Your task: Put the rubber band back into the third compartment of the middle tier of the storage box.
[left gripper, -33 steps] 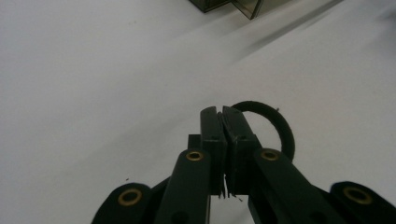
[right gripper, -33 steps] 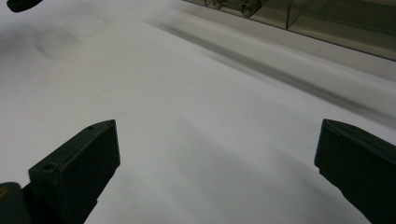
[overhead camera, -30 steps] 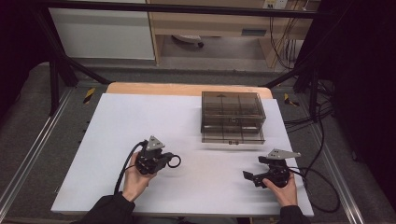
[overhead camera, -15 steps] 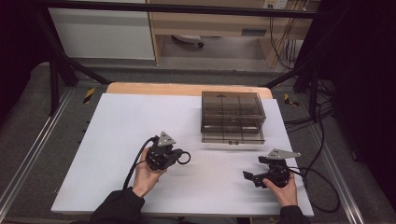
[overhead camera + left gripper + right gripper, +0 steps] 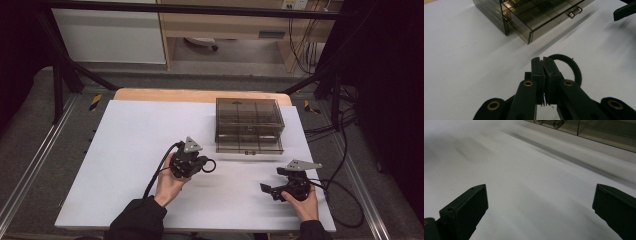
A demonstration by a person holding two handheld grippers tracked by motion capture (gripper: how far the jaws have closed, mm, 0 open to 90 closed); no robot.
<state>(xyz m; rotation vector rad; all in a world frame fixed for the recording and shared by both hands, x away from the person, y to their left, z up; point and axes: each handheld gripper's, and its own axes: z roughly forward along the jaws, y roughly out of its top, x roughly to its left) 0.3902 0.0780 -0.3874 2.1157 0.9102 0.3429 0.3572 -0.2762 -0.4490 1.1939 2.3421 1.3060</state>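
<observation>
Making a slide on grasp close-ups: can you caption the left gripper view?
Left gripper shut on a black ring, above the white table, pointing at a smoky drawer box.

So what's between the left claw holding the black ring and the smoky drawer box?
Nothing: in the left gripper view, bare white table separates the left claw, shut on the black ring, from the drawer box.

A white table [image 5: 125, 150] sits in the middle of the frame. Grey floor [image 5: 30, 130] lies around it. A white cabinet [image 5: 107, 35] and wooden shelf [image 5: 225, 25] stand at the top.

Black grippers [image 5: 199, 165] with brass screws, grey plates, dark sleeves.
</observation>
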